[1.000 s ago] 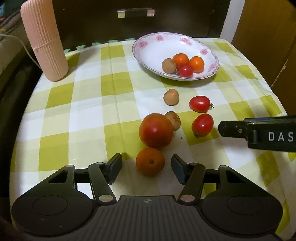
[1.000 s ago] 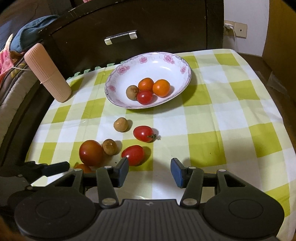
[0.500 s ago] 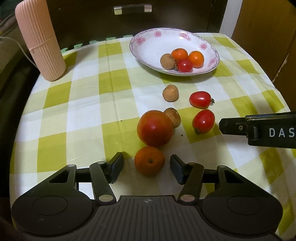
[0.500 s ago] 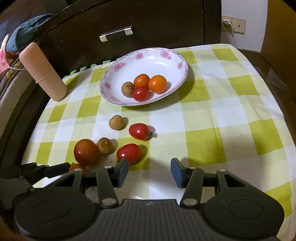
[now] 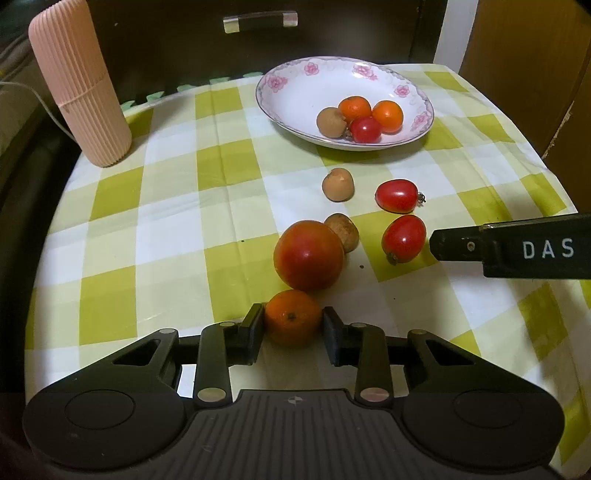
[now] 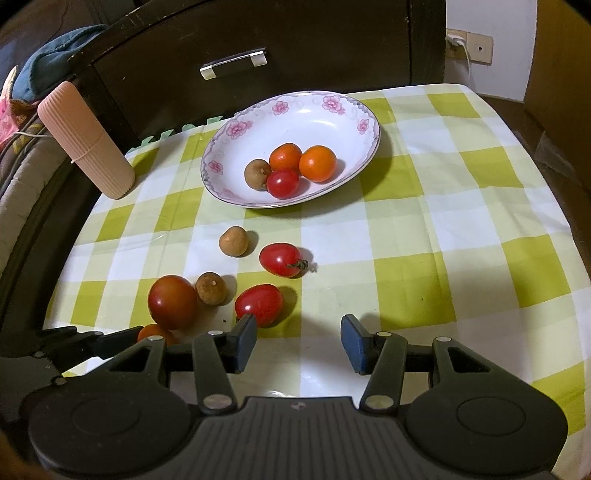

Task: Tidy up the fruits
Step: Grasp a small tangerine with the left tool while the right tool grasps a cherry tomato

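Note:
A small orange [image 5: 291,317] lies on the checked tablecloth between the fingers of my left gripper [image 5: 293,325]. Its jaws are closing and both pads touch the fruit's sides. Just beyond it sit a large red tomato [image 5: 308,254], two brown longans [image 5: 343,232] and two cherry tomatoes [image 5: 402,238]. The flowered plate [image 5: 295,92] at the back holds two oranges, a longan and a cherry tomato. My right gripper [image 6: 299,339] stands open over bare cloth, with a cherry tomato [image 6: 258,304] just ahead of its left finger. In the right wrist view the held orange [image 6: 151,332] is mostly hidden.
A pink ribbed cylinder [image 5: 79,85] stands at the table's back left corner. A dark cabinet with a metal drawer handle [image 5: 260,20] is behind the table. The tablecloth [image 6: 443,240] is bare to the right of the fruit. The table drops off on the left and right.
My left gripper's fingers have come together from wide apart onto the small orange. The right gripper has kept its place and opening.

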Demonstrator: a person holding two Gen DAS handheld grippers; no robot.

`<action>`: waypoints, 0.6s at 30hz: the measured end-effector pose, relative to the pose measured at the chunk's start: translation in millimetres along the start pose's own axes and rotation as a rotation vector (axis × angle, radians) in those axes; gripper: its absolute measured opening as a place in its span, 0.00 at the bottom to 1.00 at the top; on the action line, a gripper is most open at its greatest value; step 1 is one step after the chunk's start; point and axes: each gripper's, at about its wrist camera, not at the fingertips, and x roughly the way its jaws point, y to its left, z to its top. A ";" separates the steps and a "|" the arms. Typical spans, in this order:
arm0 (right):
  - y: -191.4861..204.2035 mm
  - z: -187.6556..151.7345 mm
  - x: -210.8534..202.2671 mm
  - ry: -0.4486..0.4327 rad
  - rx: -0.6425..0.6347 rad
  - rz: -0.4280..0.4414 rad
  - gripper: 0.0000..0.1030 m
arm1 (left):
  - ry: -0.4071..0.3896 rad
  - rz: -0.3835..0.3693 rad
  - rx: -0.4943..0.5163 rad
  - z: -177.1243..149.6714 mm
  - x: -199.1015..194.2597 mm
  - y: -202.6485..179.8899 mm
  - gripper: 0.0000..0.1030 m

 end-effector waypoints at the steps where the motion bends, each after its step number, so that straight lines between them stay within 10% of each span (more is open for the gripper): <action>1: 0.0 0.1 0.1 0.000 0.000 0.001 0.46 | 0.000 -0.002 0.001 -0.2 -0.6 -0.1 0.40; 18: 15.3 -0.8 25.0 0.009 -0.115 0.035 0.47 | 0.032 -0.048 -0.047 -3.3 -6.0 7.0 0.39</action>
